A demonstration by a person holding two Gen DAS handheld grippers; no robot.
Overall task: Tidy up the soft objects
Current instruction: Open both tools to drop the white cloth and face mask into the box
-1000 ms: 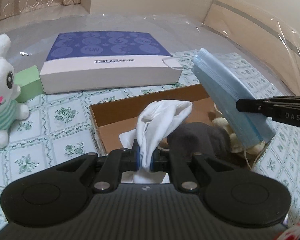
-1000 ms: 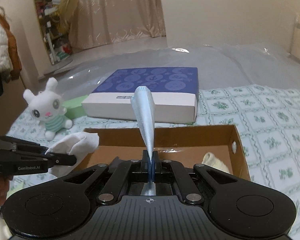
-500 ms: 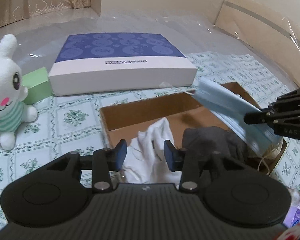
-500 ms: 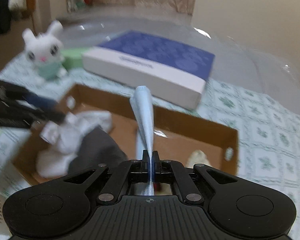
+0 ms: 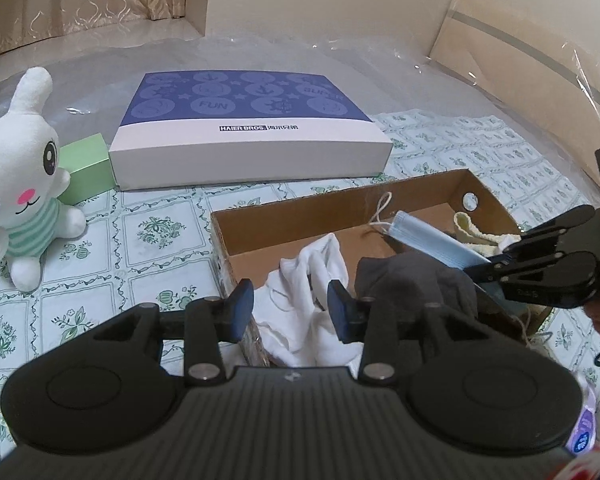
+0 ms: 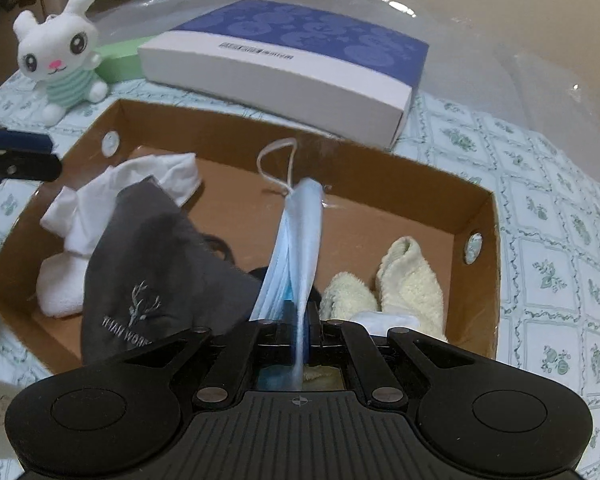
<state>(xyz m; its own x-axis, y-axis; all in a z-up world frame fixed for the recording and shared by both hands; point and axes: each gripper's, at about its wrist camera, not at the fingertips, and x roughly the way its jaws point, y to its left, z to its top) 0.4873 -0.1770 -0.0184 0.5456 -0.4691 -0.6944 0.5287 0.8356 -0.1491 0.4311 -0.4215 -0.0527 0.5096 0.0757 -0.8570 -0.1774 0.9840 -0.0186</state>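
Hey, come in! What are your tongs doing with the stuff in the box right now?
Left tongs open over white cloth. Right tongs pinching blue masks, low inside cardboard box. Nothing in the way.

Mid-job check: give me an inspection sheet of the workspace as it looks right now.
Surface: green-patterned cloth, clear plastic sheet beyond it.
Job's things: cardboard box holds white cloth, grey cloth and cream socks; blue masks hang over the box.
Clutter: plush rabbit, green block, blue-and-white flat box, all outside the cardboard box.
Grippers: left gripper open and empty above the white cloth; right gripper shut on the blue masks.
Cables: nothing seen.
Surroundings: curtains, cream wall, board under plastic wrap at right.
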